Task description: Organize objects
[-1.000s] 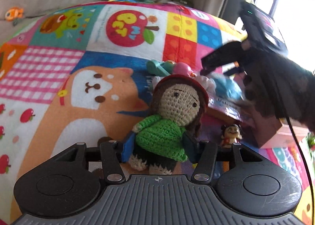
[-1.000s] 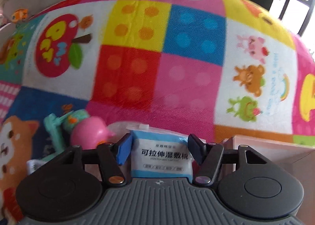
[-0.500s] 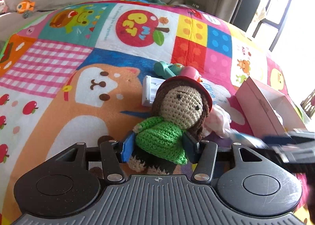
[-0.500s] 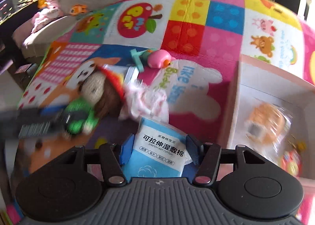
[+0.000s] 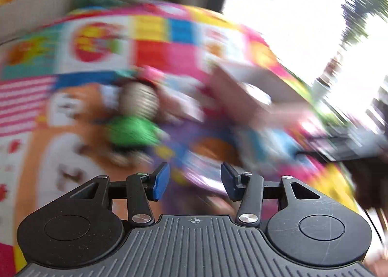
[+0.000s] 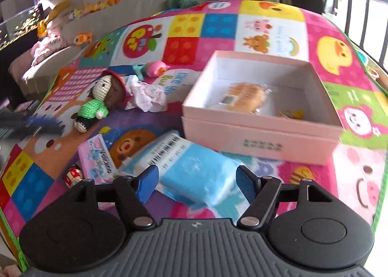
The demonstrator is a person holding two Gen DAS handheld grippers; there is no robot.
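Observation:
The left wrist view is badly blurred. My left gripper [image 5: 195, 180] has its jaws closing with nothing between them. The crochet doll [image 5: 133, 129] in a green sweater lies on the play mat ahead of it, apart from the fingers. In the right wrist view the doll [image 6: 101, 102] lies on its back at the left. My right gripper [image 6: 196, 182] has its jaws opening. The blue wet-cotton packet [image 6: 194, 170] lies on the mat just ahead of and under them, and the pads do not press it. The open pink box [image 6: 262, 138] stands right behind the packet.
The box holds a wrapped bun [image 6: 245, 97] and a small yellow item [image 6: 293, 114]. A pink tissue pack [image 6: 97, 160], a small figurine [image 6: 72, 177], a crumpled pink-white cloth [image 6: 148, 97] and a pink duck toy [image 6: 157, 68] lie on the mat. A sofa runs behind.
My left gripper let go of the doll and swung away from it; the doll stays on the mat. My right gripper carried the blue packet to the front of the pink box and released it.

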